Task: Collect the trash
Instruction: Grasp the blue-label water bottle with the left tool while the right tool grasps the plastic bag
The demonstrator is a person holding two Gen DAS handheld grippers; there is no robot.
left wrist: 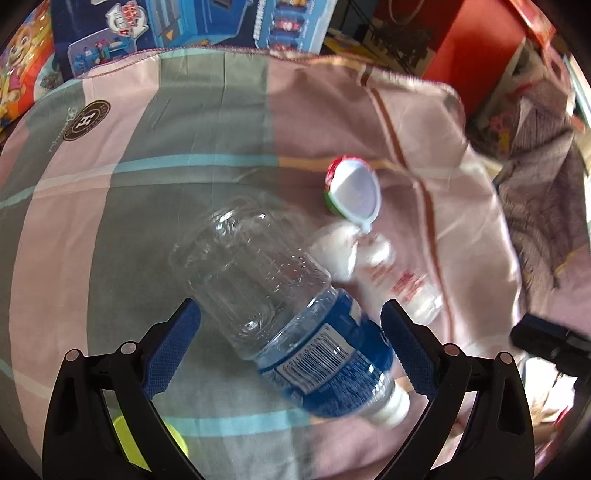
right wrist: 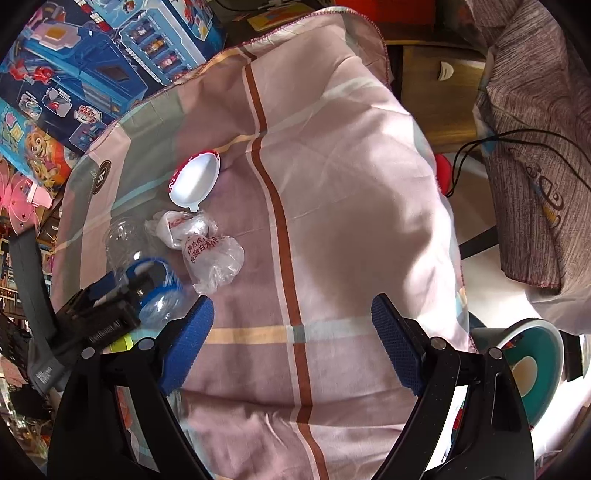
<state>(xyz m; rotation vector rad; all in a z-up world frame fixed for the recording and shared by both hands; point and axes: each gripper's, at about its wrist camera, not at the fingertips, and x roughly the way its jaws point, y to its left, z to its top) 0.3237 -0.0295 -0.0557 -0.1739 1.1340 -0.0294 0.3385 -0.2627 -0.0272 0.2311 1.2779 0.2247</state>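
Note:
A clear plastic bottle (left wrist: 280,306) with a blue label and white cap lies on its side on the pink and grey checked cloth (left wrist: 147,192). My left gripper (left wrist: 290,347) is open, one finger on each side of the bottle, not closed on it. Beyond the bottle lie a crumpled clear plastic bag with red print (left wrist: 373,262) and a white egg-shaped shell half with a red and green rim (left wrist: 352,190). In the right wrist view the bottle (right wrist: 147,273), bag (right wrist: 207,251) and shell (right wrist: 194,181) lie at far left. My right gripper (right wrist: 291,332) is open and empty above bare cloth.
Blue toy boxes (left wrist: 192,26) stand behind the cloth. A yellow-green object (left wrist: 147,439) lies near the left gripper's base. A wooden cabinet (right wrist: 439,96), a grey patterned fabric with a black cable (right wrist: 535,147) and a teal round stool (right wrist: 528,369) are at right.

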